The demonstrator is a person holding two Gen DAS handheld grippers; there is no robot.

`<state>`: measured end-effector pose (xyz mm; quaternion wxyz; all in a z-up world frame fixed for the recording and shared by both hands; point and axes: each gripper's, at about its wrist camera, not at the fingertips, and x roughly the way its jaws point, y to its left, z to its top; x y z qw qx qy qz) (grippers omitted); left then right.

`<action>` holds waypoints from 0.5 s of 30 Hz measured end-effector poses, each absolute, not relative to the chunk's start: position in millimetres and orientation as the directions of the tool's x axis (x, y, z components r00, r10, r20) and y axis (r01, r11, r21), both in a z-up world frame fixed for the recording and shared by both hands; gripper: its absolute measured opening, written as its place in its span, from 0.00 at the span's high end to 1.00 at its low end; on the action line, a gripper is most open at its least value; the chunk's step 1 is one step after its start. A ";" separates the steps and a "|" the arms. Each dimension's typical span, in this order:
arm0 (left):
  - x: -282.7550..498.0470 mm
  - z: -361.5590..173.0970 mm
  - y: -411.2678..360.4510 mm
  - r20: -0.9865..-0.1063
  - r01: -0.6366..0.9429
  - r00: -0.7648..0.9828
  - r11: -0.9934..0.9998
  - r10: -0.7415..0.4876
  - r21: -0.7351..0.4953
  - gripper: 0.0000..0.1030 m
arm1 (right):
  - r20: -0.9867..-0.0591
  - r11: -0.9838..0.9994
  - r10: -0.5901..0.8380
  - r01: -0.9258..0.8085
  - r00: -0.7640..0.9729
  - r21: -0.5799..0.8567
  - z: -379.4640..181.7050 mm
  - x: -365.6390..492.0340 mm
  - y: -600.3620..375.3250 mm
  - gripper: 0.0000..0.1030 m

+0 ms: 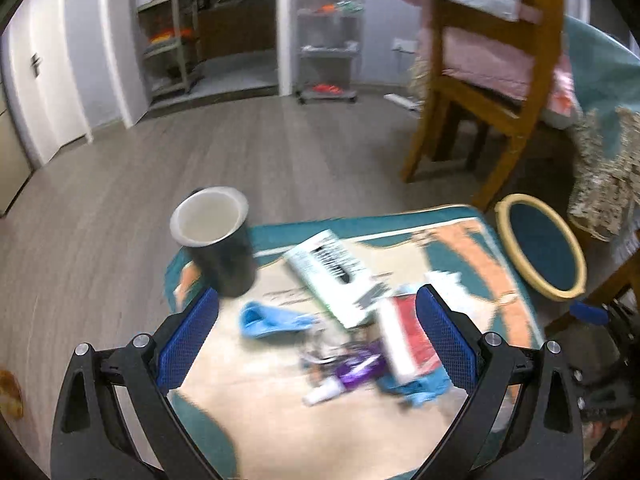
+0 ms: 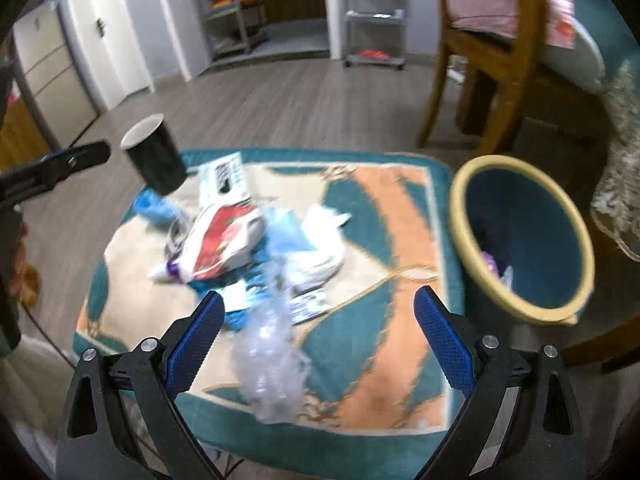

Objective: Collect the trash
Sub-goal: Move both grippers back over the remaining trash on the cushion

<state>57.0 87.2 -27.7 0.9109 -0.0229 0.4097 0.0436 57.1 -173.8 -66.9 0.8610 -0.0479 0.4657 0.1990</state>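
Risk order: patterned teal-and-peach rug [image 2: 404,240] can snag low fingers, teal bin with yellow rim [image 2: 520,236] sits right of it, black paper cup [image 1: 218,240] may tip, crumpled clear plastic [image 2: 268,364] may slip; left gripper [image 1: 316,336] and right gripper [image 2: 316,336] both wide open, empty.

Left gripper [image 1: 317,305]: matte black frame, two angled arms with triangular cut-outs, two silver screw heads per side. Fingers [image 1: 188,340] have blue pads with a fine mesh/knurled texture. Right gripper [image 2: 319,311]: same build, black arms, silver screws, blue textured fingers [image 2: 444,340], bare metal strip showing along the right arm's inner edge.
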 end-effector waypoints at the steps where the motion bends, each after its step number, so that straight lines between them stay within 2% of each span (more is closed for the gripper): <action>1: 57.7 -32.3 94.4 -0.753 -0.112 0.653 0.994 0.075 0.002 0.06 | -0.825 0.914 0.298 -0.393 0.481 0.101 -69.3 56.6 -170.7 0.08; 6: 66.9 -65.5 121.5 -0.790 -0.162 0.599 0.986 0.130 0.040 0.06 | -0.854 0.925 0.276 -0.365 0.442 0.110 -87.3 56.5 -151.1 0.08; 10: 75.5 -79.1 117.0 -0.812 -0.141 0.580 0.990 0.067 -0.019 0.06 | -0.879 0.928 0.268 -0.351 0.394 0.126 -102.6 61.1 -148.4 0.08; 15: 87.7 -87.4 71.3 -0.815 -0.009 0.578 0.999 -0.032 -0.045 0.06 | -0.899 0.924 0.254 -0.363 0.357 0.117 -115.2 61.8 -148.7 0.08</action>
